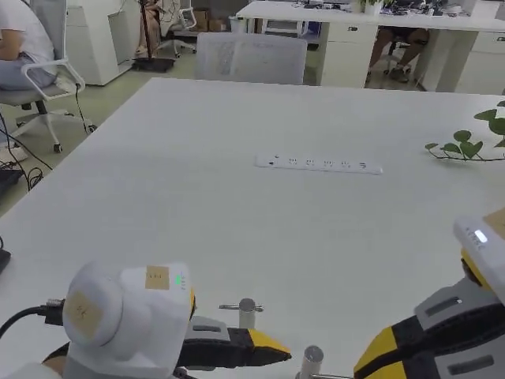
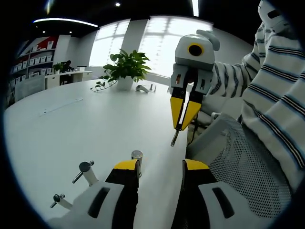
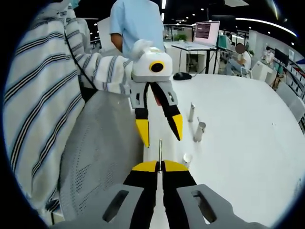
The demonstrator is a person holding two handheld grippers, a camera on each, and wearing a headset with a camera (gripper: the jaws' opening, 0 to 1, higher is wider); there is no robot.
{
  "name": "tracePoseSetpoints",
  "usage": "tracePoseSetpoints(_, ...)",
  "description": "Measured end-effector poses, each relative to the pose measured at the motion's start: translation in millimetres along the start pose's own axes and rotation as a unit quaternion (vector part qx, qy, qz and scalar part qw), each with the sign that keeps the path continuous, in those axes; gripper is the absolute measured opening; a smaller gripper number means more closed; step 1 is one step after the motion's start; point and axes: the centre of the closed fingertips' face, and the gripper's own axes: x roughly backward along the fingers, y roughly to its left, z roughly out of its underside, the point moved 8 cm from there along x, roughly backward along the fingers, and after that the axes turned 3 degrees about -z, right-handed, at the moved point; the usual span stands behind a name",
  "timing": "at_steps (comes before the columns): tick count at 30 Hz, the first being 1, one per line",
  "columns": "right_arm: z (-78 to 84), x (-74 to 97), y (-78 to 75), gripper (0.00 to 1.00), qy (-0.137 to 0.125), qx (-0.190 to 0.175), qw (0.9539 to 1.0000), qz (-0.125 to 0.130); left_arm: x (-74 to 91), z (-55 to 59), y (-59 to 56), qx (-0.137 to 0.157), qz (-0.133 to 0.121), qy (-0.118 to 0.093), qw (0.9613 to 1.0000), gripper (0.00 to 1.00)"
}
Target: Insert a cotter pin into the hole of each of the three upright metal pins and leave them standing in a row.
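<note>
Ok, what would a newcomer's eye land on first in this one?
Two yellow-tipped grippers face each other at the near table edge: the right gripper has its fingers shut on a thin cotter pin, the left gripper is open. Beside them stand three small metal pins, two seemingly already crossed by cotter pins.

Open office: desks [image 1: 442, 21], swivel chair [image 1: 52, 73], monitor [image 3: 206, 32].

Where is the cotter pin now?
Centre of the right gripper view: the cotter pin is pinched in the right tongs, left of the nearest upright pin.
</note>
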Motion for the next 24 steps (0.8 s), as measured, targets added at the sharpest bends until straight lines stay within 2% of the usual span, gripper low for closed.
tracePoseSetpoints(8, 10.2, 0.0, -1.4, 0.03, -0.01, -0.024, 0.9991, 0.034, -4.5, 4.9, 10.3, -0.01, -0.019, 0.0, 0.9998, 0.38)
tracePoseSetpoints(16, 20.3, -3.2, 0.9, 0.03, -0.012, -0.041, 0.9971, 0.062, -11.8, 10.4, 18.2, -0.018, -0.022, 0.01, 0.9995, 0.4)
tracePoseSetpoints(24, 27.0, -5.6, 2.0, 0.03, -0.018, -0.061, 0.995, 0.077, -19.7, 14.0, 21.1, -0.022, -0.013, 0.014, 0.9996, 0.4)
